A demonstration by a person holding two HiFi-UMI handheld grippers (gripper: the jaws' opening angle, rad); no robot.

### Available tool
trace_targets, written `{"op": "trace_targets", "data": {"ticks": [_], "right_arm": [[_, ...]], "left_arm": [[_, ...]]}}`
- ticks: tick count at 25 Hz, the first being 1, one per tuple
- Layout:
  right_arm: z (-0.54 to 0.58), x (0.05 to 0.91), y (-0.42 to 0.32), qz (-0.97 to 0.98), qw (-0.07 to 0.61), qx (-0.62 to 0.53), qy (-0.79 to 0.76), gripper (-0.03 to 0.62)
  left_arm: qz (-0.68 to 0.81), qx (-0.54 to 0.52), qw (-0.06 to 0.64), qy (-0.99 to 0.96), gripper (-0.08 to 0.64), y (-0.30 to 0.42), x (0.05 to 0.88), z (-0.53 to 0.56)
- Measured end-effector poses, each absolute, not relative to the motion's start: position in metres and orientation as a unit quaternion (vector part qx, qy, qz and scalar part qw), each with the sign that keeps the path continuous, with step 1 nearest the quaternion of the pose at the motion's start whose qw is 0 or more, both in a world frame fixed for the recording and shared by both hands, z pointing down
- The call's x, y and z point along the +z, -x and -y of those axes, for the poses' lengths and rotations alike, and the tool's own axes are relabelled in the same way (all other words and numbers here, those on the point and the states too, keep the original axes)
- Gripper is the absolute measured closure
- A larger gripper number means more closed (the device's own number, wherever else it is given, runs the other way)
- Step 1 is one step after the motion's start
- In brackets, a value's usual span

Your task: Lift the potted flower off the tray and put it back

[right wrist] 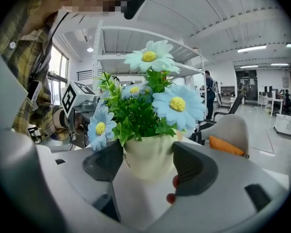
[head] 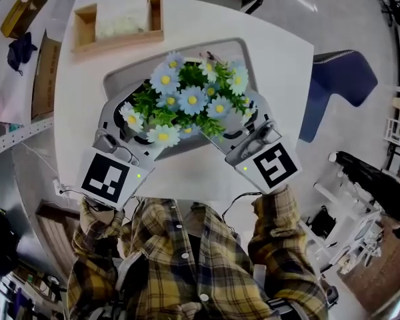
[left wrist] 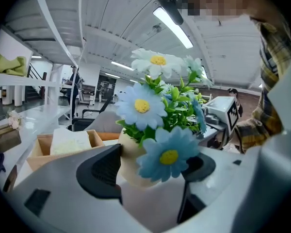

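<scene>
Item 1: potted flower [head: 187,102], pale blue fabric daisies with yellow centres and green leaves in a rounded cream pot. It is sitting at 12 o'clock from me, over the shallow grey rectangular tray [head: 235,45] on the white desk [head: 283,55].

Item 2: left tongs [left wrist: 153,166]. They are reaching in from 8 o'clock with the cream pot between the jaws. The near jaw is pressing on the pot's side, and a daisy is covering the far jaw's contact. I am judging them clamped on the pot.

Item 3: right tongs [right wrist: 148,161]. They are reaching in from 4 o'clock, and both jaws are bearing on the pot's flanks.

Item 4: shallow light wooden box [head: 80,29], holding something white. It is lying at 11 o'clock, well apart from the tray.

Status: the grasp is looking complete on both sides. The foliage is hiding the pot's base, so I cannot tell whether it is touching the tray or hanging above it. Remaining, as I am judging it: finishing any lift, setting the pot back inside the tray, and opening both tongs.
</scene>
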State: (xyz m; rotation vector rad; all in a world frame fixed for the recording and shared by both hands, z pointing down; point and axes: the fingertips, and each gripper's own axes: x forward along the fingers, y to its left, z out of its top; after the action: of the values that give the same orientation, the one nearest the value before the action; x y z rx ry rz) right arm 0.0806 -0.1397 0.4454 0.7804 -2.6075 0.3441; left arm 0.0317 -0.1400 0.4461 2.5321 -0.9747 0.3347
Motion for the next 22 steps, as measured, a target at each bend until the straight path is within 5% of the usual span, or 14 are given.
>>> {"op": "trace_targets", "data": {"ticks": [22], "right_arm": [[0.132,0.407,-0.079,0.925,0.204,0.118,-0.299,0.273]], "left_arm": [[0.348,0.129,0.191,-0.909,0.198,-0.033,0.412,0.133]]}}
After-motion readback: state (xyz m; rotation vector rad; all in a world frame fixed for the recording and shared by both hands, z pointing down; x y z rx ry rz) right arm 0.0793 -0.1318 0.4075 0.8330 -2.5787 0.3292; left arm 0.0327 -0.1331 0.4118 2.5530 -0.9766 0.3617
